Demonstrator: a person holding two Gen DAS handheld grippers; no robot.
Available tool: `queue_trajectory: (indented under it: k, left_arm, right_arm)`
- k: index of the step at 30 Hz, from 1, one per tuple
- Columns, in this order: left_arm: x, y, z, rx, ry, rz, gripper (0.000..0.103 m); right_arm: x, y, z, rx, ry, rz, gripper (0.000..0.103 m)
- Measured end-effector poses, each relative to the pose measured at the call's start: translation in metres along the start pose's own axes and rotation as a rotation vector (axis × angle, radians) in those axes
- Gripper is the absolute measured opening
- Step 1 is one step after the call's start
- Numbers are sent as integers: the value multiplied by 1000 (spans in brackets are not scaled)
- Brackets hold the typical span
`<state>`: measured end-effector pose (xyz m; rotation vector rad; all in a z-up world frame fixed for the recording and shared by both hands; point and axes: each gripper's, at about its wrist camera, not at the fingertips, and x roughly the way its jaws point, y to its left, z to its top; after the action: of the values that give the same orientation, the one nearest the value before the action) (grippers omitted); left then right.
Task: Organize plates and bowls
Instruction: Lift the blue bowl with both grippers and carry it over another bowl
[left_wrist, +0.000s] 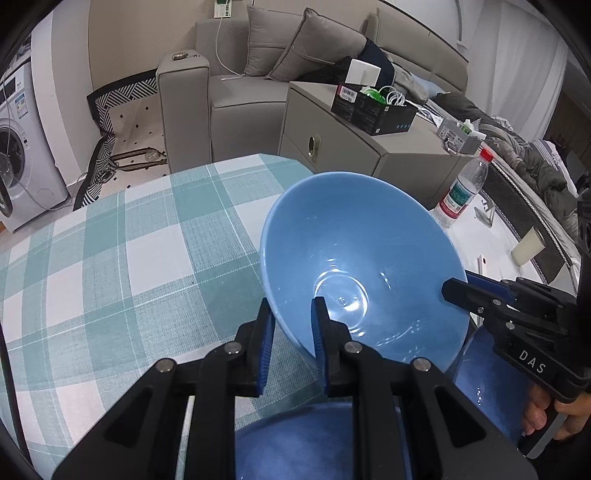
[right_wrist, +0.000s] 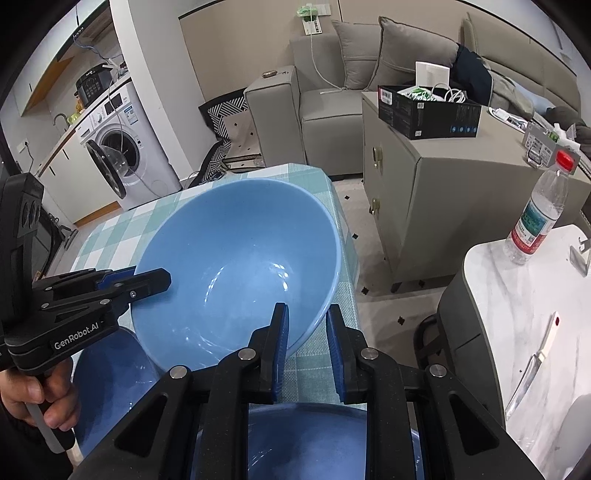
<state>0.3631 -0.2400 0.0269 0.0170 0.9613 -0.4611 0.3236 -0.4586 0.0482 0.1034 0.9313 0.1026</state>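
Observation:
A light blue bowl is held tilted above the checked tablecloth. My left gripper is shut on its left rim, one finger inside and one outside. My right gripper straddles the opposite rim with its jaws a little apart, and it shows at the right in the left wrist view. Darker blue dishes lie below: one under the grippers, another at the side.
A water bottle and a knife are on a white marble side table to the right. A grey cabinet with a black box stands beyond the table edge. A sofa and a washing machine are behind.

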Motion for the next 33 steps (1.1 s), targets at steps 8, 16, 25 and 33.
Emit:
queue_trajectory:
  k: [8, 16, 25, 33]
  left_arm:
    - [-22, -4, 6, 4, -45, -5, 18]
    - [-43, -6, 7, 2, -85, -3, 18]
    - [-69, -4, 2, -4, -127, -12, 18]
    - [-87, 6, -8, -19, -149, -7, 18]
  right_arm:
    - [-26, 9, 5, -17, -59, -17, 21]
    - [-51, 20, 8, -29, -111, -26, 21]
    - [-78, 32, 3, -40, -163, -14, 21]
    - [-102, 54, -2, -72, -208, 6, 21]
